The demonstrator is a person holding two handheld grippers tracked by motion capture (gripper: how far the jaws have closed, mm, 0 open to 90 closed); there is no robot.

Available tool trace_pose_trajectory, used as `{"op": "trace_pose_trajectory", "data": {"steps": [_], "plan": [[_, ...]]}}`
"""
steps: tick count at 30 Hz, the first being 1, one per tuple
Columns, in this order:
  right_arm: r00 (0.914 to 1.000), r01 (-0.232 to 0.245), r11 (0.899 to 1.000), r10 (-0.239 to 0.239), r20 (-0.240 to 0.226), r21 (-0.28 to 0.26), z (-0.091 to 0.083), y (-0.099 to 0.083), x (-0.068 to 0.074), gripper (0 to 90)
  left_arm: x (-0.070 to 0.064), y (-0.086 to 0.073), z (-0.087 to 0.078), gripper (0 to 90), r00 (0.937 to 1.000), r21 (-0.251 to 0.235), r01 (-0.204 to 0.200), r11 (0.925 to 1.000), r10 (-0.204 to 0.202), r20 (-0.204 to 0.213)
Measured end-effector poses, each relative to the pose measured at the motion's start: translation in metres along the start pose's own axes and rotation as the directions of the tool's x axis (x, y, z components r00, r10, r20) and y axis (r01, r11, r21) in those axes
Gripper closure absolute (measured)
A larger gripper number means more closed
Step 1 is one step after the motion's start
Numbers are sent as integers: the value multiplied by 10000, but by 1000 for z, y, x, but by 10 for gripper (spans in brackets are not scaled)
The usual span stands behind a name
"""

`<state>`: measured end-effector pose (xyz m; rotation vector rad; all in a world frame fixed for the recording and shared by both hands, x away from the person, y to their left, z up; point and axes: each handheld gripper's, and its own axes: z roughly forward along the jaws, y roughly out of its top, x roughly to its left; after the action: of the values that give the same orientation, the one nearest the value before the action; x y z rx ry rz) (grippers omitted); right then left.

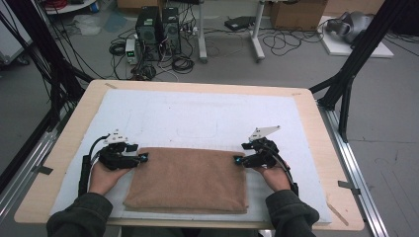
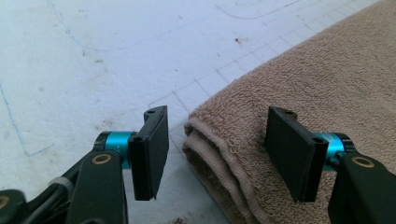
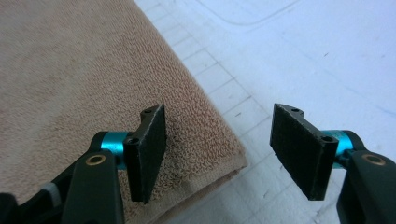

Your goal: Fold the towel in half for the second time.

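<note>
Towel (image 1: 190,178), folded, lies on the worktop's (image 1: 64,148) white mat (image 1: 207,118). Left gripper (image 2: 217,156) and right gripper (image 3: 219,156) straddle its far corners, jaws apart. Lower both evenly, pinching all layers.

white mat (image 1: 207,116) on wooden table (image 1: 74,126)

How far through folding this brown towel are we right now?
Done: the brown towel already lies folded into a layered rectangle on the white mat; stacked layers show at its corner in the left gripper view. In hand: the left gripper and right gripper sit open at the two far corners, gripping nothing. Left: probably closing on those corners and making another fold.
</note>
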<state>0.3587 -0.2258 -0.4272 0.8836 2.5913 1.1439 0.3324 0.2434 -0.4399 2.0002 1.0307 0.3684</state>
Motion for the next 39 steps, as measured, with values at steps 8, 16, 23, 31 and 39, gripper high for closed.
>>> {"op": "trace_pose_trajectory", "data": {"steps": [8, 16, 23, 31, 39], "plan": [[9979, -494, 9976, 514, -405, 488, 11, -5, -2, 417, 6, -5, 6, 435, 9970, 189, 628, 9978, -636, 431], [9924, -140, 9988, 197, -1211, 474, 9, -3, 1, 743, 0, -4, 4, 691, 9964, 193, 323, 9993, -338, 783], [9943, 57, 9998, -35, -1068, 208, -3, 6, 2, 781, -9, 6, -7, 777, 9999, -384, 110, 9992, -105, 133], [9989, 431, 9988, -427, 171, -239, -20, 38, -10, 781, -5, 42, -6, 777, 9974, -1330, 452, 9901, -523, -504], [9963, 413, 9973, -365, 773, -612, -24, 74, -37, 779, 11, 84, 1, 781, 9915, -1703, 345, 9848, -552, -1182]]}}
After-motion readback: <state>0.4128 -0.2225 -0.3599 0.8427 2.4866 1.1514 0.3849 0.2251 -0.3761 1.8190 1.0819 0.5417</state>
